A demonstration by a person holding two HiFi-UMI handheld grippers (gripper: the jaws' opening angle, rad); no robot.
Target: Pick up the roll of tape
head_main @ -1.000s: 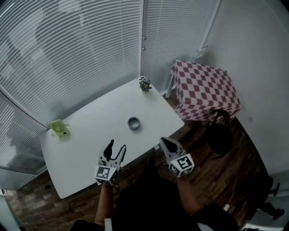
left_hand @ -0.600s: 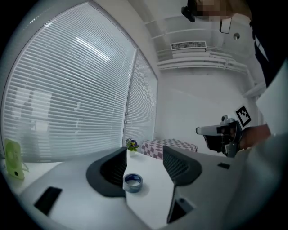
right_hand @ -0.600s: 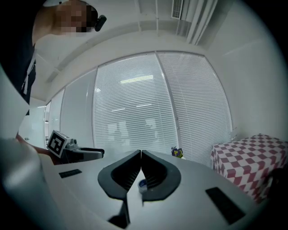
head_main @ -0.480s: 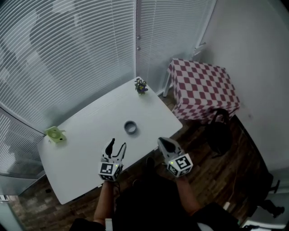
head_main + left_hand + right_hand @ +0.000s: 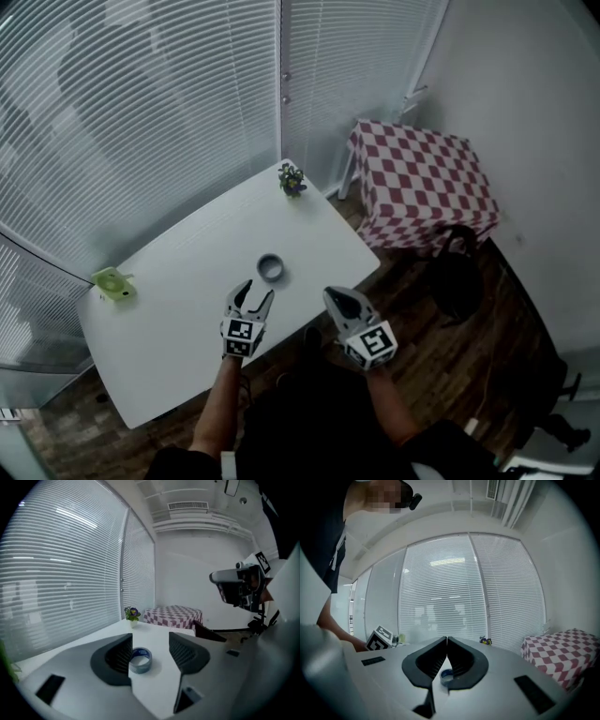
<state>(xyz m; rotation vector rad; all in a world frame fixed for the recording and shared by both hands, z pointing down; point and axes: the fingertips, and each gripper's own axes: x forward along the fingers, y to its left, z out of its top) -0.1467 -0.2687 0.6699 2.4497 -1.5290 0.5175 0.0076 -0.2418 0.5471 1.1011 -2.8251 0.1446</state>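
Observation:
A grey-blue roll of tape (image 5: 271, 268) lies flat near the middle of the white table (image 5: 178, 272). My left gripper (image 5: 255, 292) stands open just short of it, pointing at it with nothing between the fingers. In the left gripper view the roll of tape (image 5: 140, 660) lies on the table a little beyond the left gripper (image 5: 150, 637), closer to the left jaw. My right gripper (image 5: 336, 298) hovers by the table's near edge, shut and empty. In the right gripper view the roll of tape (image 5: 446, 675) shows below the touching tips of the right gripper (image 5: 446, 640).
A small potted flower (image 5: 292, 178) stands at the table's far corner and a green object (image 5: 112, 282) at its left end. A table with a red checked cloth (image 5: 422, 183) and a dark chair (image 5: 457, 281) stand to the right. Window blinds (image 5: 141, 112) run behind.
My left gripper has moved forward and down over the table toward the tape. The right gripper has hardly shifted.

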